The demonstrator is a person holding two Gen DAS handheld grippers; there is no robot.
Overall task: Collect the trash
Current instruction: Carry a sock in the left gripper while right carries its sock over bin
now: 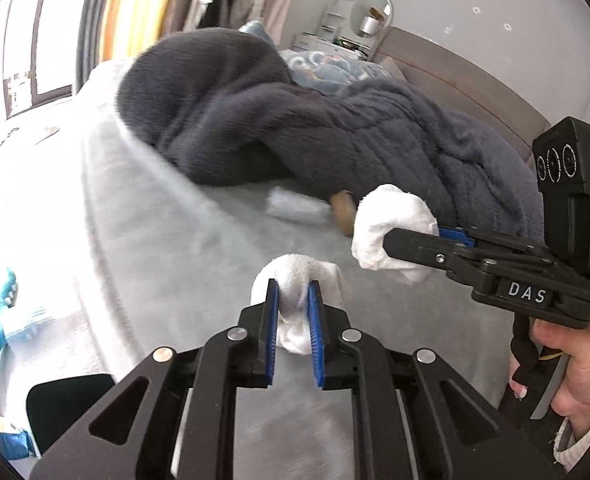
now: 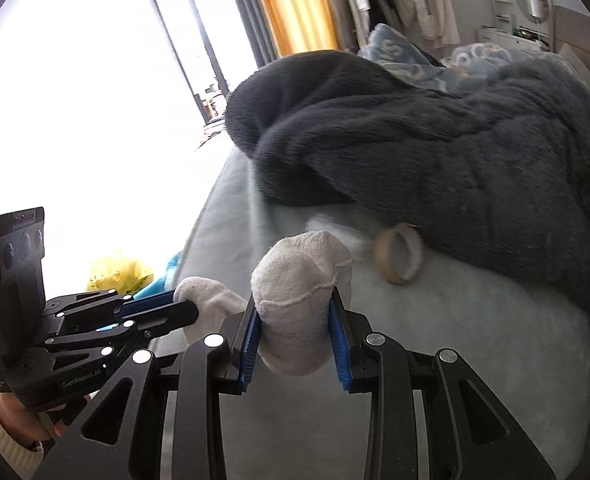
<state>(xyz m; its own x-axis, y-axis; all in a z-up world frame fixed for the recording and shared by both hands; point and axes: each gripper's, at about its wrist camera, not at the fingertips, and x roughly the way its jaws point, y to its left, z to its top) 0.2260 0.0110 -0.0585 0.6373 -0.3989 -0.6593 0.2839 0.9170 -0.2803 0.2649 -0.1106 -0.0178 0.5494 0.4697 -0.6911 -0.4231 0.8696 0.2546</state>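
The left gripper [image 1: 291, 312] has its jaws squeezed on a small white sock [image 1: 297, 280], just above the pale bed [image 1: 155, 240]. The right gripper [image 2: 295, 336] is right beside it, and its jaws pinch a bigger white sock [image 2: 299, 280]. Farther back on the bed lie a tape ring [image 2: 399, 256] and a white wad [image 1: 295, 204], at the edge of a dark fluffy blanket [image 1: 295, 120].

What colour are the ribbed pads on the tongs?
Blue ribbed pads, on black arms; the right wrist view shows them best.
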